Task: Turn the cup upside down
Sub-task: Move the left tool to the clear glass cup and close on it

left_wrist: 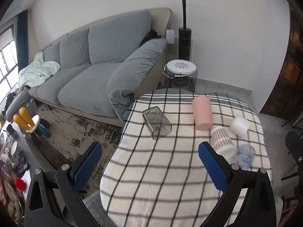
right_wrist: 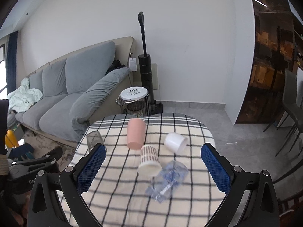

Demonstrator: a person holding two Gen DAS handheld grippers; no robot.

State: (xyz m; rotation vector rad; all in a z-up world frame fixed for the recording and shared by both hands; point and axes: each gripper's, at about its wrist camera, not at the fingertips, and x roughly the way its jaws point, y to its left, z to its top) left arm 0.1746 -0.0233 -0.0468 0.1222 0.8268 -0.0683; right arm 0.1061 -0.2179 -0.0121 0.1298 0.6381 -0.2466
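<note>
Both your left gripper [left_wrist: 149, 162] and right gripper [right_wrist: 153, 166] are wide apart and hold nothing, while the pink cup [right_wrist: 136, 134] lies on its side beside the striped cup [right_wrist: 149, 159].

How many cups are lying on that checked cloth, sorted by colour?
Smoky grey clear cup: 1
Pink cup: 1
White cup: 1
Cream cup with brown dashes: 1
Clear cup with blue pattern: 1
Total: 5, all on their sides on the checked cloth.

A checked cloth [right_wrist: 117, 189] covers the table, bearing five cups, seemingly all on their sides.
</note>
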